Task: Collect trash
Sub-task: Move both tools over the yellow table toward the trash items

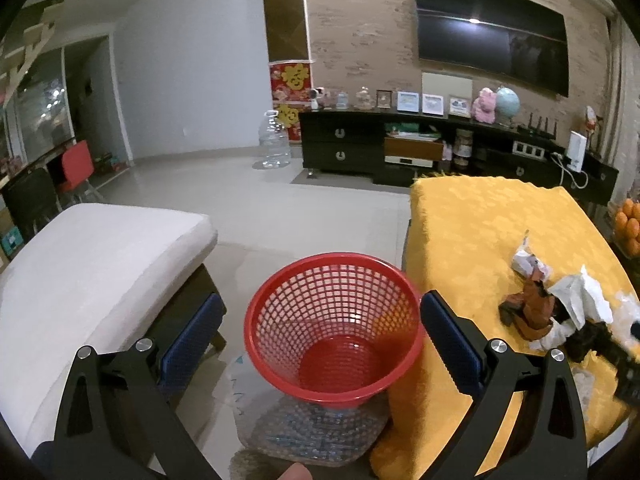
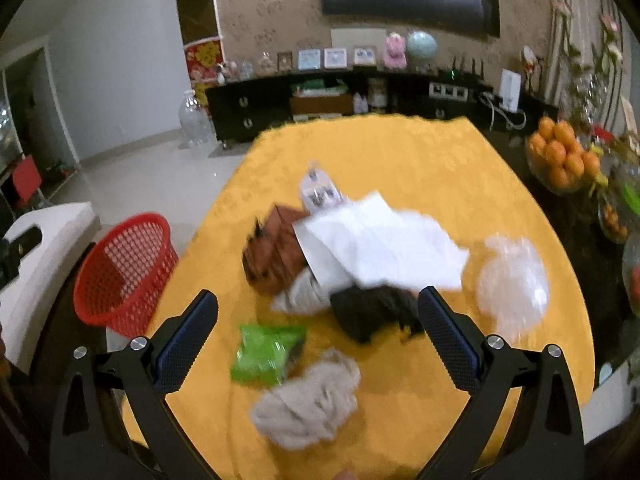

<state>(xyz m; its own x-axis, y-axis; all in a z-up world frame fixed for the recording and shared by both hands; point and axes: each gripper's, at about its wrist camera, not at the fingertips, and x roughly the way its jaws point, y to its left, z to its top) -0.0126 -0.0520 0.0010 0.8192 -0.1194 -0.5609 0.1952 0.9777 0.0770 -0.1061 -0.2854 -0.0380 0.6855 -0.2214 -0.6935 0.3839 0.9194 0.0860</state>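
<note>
While the red basket (image 1: 334, 328) stands empty just beside the yellow surface's (image 2: 420, 160) left edge, the left claw (image 1: 320, 344) hangs spread wide above it. The right claw (image 2: 318, 344), also spread and empty, hovers over the trash pile (image 2: 360, 248) mid-surface.

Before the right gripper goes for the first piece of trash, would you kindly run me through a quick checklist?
1. Right gripper open, nothing held: ok.
2. Left gripper open, nothing held: ok.
3. Red basket upright and empty: ok.
4. Trash within view on the yellow tablecloth: green wrapper, grey wad, white paper, clear bag: ok.
5. Sharp view for aiming: not ok, right wrist view is blurred.
</note>
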